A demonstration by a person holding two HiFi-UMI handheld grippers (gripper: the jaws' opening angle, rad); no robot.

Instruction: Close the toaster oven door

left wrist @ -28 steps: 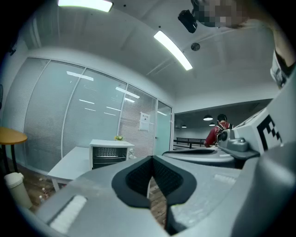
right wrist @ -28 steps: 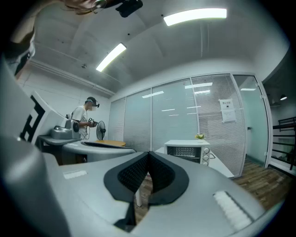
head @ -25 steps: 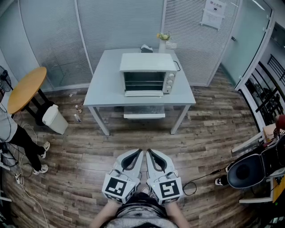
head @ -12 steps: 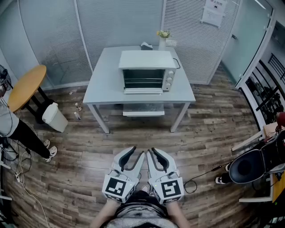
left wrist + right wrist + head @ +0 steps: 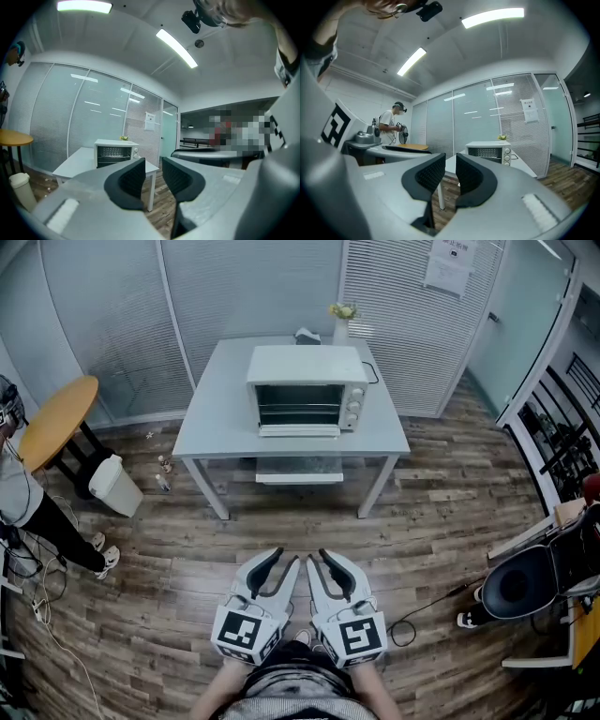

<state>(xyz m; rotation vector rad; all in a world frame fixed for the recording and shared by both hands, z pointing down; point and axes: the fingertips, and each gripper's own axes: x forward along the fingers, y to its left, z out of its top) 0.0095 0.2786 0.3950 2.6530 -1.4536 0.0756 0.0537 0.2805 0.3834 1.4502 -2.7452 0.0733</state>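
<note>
A white toaster oven point(image 5: 300, 388) stands on a grey table point(image 5: 220, 418) far ahead, and its door point(image 5: 300, 430) hangs open toward me. It also shows small in the left gripper view as the toaster oven point(image 5: 116, 152) and in the right gripper view as the toaster oven point(image 5: 489, 152). My left gripper point(image 5: 286, 558) and right gripper point(image 5: 318, 557) are held side by side close to my body, well short of the table. Both have just been opening their jaws. Each is open with nothing between its jaws, as the left gripper point(image 5: 153, 169) and right gripper point(image 5: 450, 169) show.
A drawer-like panel point(image 5: 300, 471) sits under the table. At the left are a round wooden table point(image 5: 56, 423), a white bin point(image 5: 114, 488) and a person point(image 5: 23, 502). An office chair point(image 5: 525, 589) and a floor cable point(image 5: 422, 613) lie at the right. A vase point(image 5: 342, 326) stands behind the oven.
Both grippers went from shut to open, the right one widening further in the last half second. The person at the left stepped nearer. The oven is unchanged.
</note>
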